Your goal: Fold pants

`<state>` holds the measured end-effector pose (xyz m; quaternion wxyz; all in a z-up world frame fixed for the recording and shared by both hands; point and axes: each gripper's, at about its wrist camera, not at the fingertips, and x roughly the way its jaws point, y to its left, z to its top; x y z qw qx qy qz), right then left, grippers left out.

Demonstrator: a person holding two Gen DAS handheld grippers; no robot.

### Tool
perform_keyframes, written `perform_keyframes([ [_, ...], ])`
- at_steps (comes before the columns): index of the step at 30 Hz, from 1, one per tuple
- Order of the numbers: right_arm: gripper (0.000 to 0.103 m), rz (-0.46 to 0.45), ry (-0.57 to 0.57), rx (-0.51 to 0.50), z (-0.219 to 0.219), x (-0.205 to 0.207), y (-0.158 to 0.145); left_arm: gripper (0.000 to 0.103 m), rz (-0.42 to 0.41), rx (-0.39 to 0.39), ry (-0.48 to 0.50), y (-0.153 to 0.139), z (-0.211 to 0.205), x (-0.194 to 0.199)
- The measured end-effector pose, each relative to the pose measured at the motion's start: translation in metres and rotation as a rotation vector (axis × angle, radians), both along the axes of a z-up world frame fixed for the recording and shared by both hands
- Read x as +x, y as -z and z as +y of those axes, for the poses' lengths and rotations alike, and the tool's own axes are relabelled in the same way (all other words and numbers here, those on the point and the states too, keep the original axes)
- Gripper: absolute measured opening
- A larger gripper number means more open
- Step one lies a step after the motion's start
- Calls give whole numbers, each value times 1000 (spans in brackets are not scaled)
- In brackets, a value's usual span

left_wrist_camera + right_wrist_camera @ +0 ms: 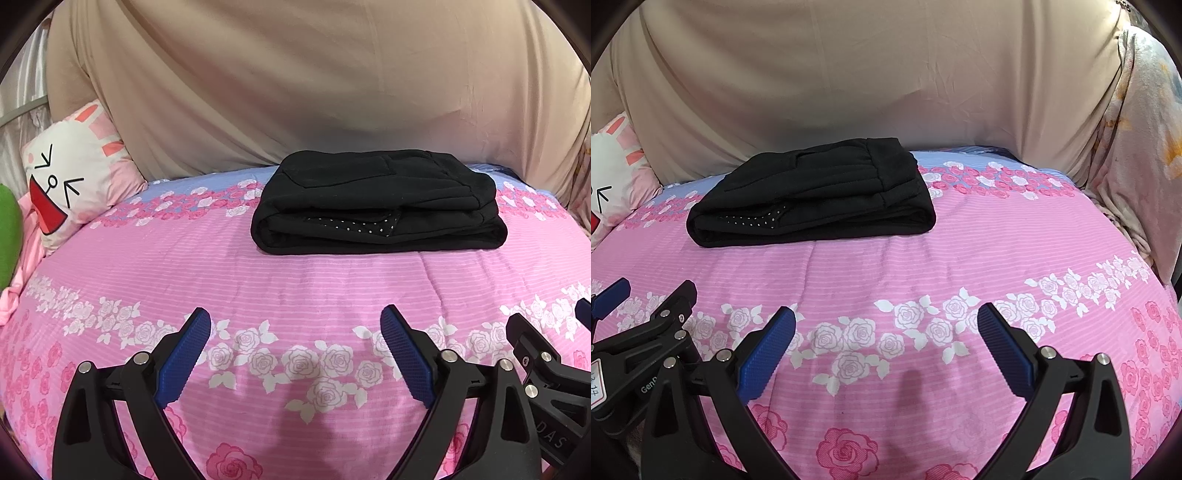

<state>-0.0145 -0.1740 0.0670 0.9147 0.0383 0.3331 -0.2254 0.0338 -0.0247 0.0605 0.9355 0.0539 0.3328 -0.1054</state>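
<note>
The black pants [376,201] lay folded ahead of both spread, empty tongs [295,347] [886,347] — soft, limp, probably light; best pinched at the thick folded edge

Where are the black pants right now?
The black pants lie folded on the pink rose bedspread, near its far edge below the beige sheet, beyond both open grippers and right of the cartoon-face pillow.

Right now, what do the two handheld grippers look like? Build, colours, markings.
The left gripper and the right gripper match: black plastic V-shaped frames with silver round fasteners at the joints, and two fingers with blue ribbed pads. The right wrist view shows white "Gen" lettering and a red-edged white sticker on the left one. No cables or sleeves visible.
</note>
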Motion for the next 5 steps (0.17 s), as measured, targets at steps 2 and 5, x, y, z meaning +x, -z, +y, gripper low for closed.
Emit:
perform_keyframes([
  [2,97,-1,-1,0,1,0,1,87,-3,-1,3,-1,0,-1],
  [5,97,1,1,1,0,1,0,87,-5,-1,3,-1,1,-2],
])
